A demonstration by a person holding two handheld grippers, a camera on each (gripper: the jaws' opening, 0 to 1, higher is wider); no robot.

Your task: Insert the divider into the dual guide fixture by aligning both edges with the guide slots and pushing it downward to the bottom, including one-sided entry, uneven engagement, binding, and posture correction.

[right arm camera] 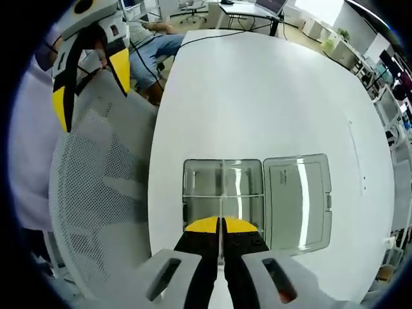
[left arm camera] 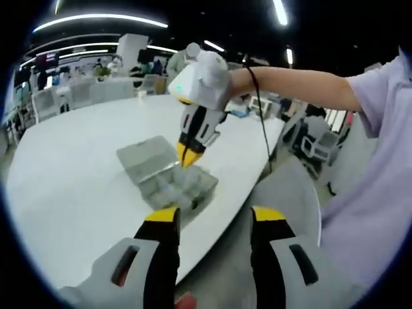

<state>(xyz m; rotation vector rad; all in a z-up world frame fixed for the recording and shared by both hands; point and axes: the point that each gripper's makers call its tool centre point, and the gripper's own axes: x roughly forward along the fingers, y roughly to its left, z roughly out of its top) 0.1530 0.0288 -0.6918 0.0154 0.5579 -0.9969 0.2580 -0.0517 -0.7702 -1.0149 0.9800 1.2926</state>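
Your right tongs (right arm camera: 221, 225) are pinching a thin clear divider (right arm camera: 221, 248) between jaws that are almost closed, its edge showing as a pale line running up between the yellow tips. Directly past those tips, the open box (right arm camera: 223, 193) is sitting on the white table (right arm camera: 257, 84), its clear compartments facing the tips and its lid (right arm camera: 297, 199) lying flat just to the right of them. In the left gripper view the right tongs (left arm camera: 188, 156) are pointing straight down, tips touching or just above the box (left arm camera: 172, 183); whether the divider's edges have entered the slots cannot be told.

Your left tongs (left arm camera: 214, 219) are hanging open and empty, jaws wide apart, well short of the box and near the table's edge.

The divider looks light, thin and stiff but easily flexed, and probably slick, so it is likely to tilt in a pinch taken at one point. You are best gripping it at the middle of its top edge, keeping it upright. If one side binds, the free left tongs could steady the box or level the high corner.
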